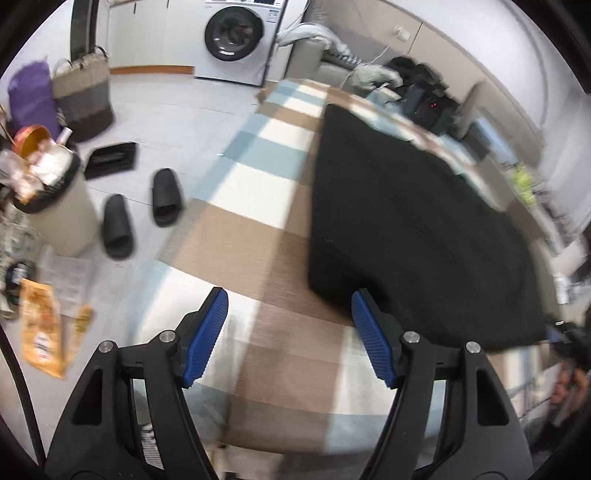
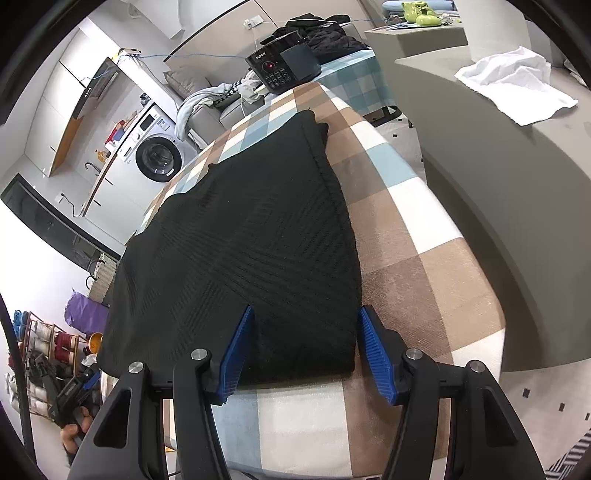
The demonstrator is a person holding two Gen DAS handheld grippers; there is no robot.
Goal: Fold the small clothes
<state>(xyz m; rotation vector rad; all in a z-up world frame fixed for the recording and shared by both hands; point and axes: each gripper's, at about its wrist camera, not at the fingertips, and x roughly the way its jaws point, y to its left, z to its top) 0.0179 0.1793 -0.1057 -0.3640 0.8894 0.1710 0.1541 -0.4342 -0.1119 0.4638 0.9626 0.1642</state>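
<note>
Black garment [image 2: 240,236], checked tablecloth [image 2: 406,229], cooker [image 2: 282,66] behind

A white washing machine [image 1: 240,35] stands against the far wall on a pale tiled floor [image 1: 166,110], near a woven basket [image 1: 85,96], an overfull bin [image 1: 55,199] and black slippers [image 1: 166,195], while a grey sofa [image 2: 498,203] flanks the checked surface [image 2: 424,229].

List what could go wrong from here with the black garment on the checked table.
1. The left tool is open over bare checked cloth, beside the black garment; closing here could pinch the cloth instead.
2. The right tool straddles the garment's near right corner; a shallow bite may catch only one layer and undo the fold.
3. The garment's near edge sits close to the table's edge, so a tug could drag it off.
</note>
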